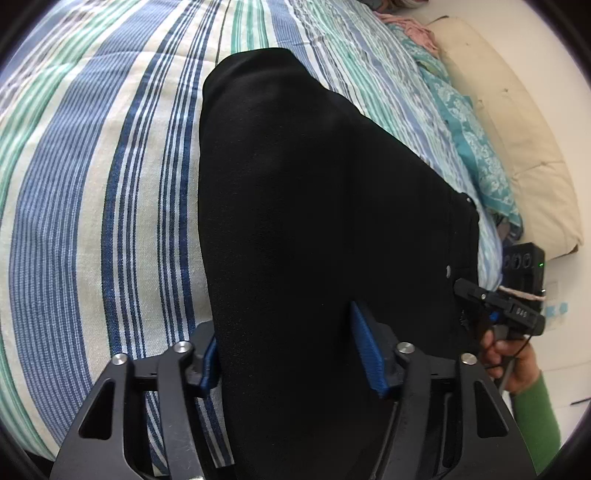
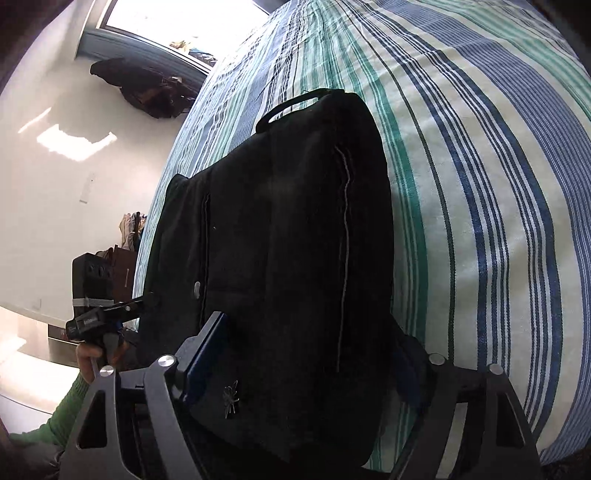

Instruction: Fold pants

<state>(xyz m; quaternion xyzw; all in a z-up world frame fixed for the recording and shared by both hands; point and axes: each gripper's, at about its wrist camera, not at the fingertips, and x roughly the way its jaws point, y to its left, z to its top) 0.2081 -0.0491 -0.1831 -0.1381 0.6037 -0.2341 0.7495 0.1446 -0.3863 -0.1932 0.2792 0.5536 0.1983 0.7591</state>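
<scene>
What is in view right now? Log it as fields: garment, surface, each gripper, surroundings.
garment: black pants, laid out on the bed
surface: striped bedspread, blue, green and white
left gripper: pants fabric fills the gap between its fingers; cannot tell if the pads press on it
right gripper: pants fabric between its fingers too; grip cannot be told
person: green sleeve behind the right gripper
surroundings: cream pillow at the bed's far side; bright window
</scene>
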